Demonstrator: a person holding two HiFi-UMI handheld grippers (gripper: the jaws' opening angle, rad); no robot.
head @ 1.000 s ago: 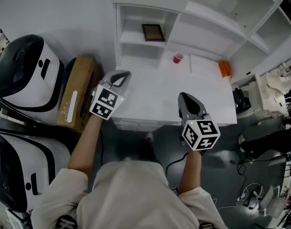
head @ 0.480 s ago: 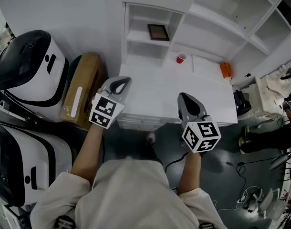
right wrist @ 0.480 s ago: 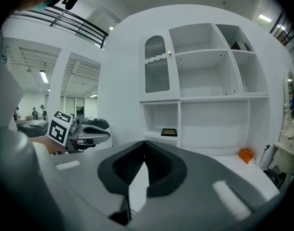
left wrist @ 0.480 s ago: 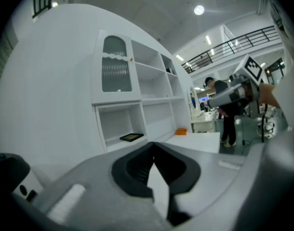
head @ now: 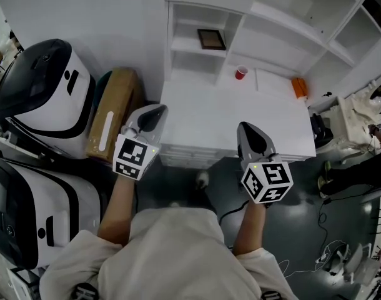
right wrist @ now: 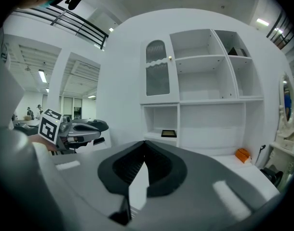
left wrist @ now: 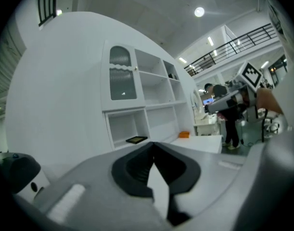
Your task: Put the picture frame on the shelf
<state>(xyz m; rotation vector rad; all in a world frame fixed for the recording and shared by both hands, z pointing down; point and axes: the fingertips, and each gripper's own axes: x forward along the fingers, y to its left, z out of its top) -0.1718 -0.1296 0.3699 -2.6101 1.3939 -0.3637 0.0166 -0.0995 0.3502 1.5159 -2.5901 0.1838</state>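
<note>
The dark picture frame [head: 212,39] lies flat on a low shelf in the left cubby of the white shelf unit [head: 284,24]; it also shows in the left gripper view [left wrist: 136,139] and the right gripper view [right wrist: 168,133]. My left gripper [head: 158,110] hovers at the white table's [head: 234,114] near left corner, shut and empty, far from the frame. My right gripper [head: 247,127] hangs over the table's near edge, shut too, with nothing between its jaws. Each gripper sees the other, the right gripper [left wrist: 229,99] and the left gripper [right wrist: 77,129].
A red cup [head: 241,72] and an orange object [head: 297,87] stand at the back of the table. A cardboard box [head: 112,117] and two white rounded machines [head: 37,86] fill the left side. A person [head: 359,170] and cables are on the floor at right.
The view has drawn back from the table. Both grippers have shifted toward its near edge, the left one moving down and left. Both stayed shut.
</note>
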